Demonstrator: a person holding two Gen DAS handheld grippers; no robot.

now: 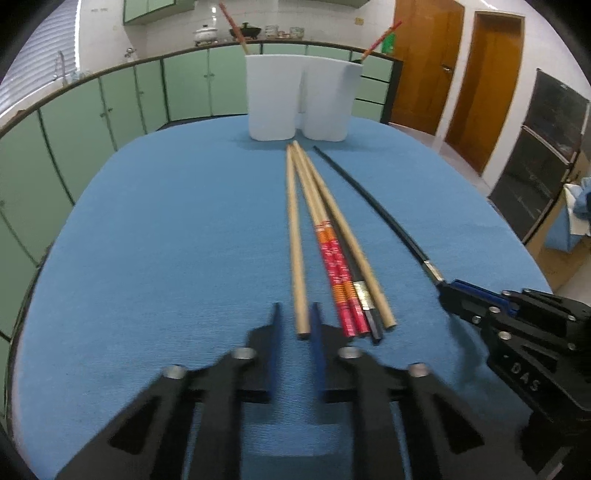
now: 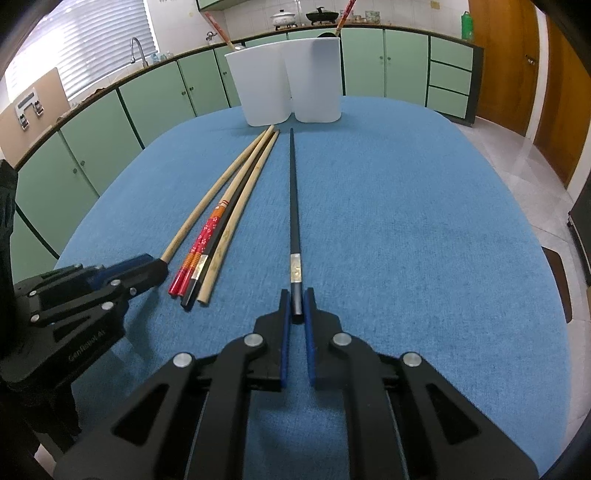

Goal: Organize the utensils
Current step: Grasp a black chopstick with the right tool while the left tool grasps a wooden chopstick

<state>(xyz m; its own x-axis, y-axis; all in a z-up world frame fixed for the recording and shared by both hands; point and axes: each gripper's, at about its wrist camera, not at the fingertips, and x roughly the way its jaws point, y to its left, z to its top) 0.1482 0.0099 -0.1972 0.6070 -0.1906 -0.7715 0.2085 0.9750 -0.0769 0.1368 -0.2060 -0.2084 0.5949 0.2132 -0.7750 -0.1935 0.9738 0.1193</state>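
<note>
Several chopsticks lie lengthwise on the blue table (image 1: pixel 147 240). My left gripper (image 1: pixel 295 314) is open, its tips on either side of the near end of a plain wooden chopstick (image 1: pixel 295 240). Beside it lie a red patterned pair (image 1: pixel 338 266), a black one and another wooden one (image 1: pixel 343 236). My right gripper (image 2: pixel 297 301) is shut on the near end of a single black chopstick (image 2: pixel 293 199), which points at the white twin-compartment holder (image 2: pixel 288 85). The holder (image 1: pixel 299 96) stands at the far edge, with a red chopstick (image 1: pixel 232 26) in each compartment.
Green kitchen cabinets (image 2: pixel 147 96) run behind the table, with a sink tap (image 2: pixel 136 48) and pots on the counter. Wooden doors (image 1: pixel 487 85) stand at the right. Bare blue cloth stretches left and right of the chopsticks.
</note>
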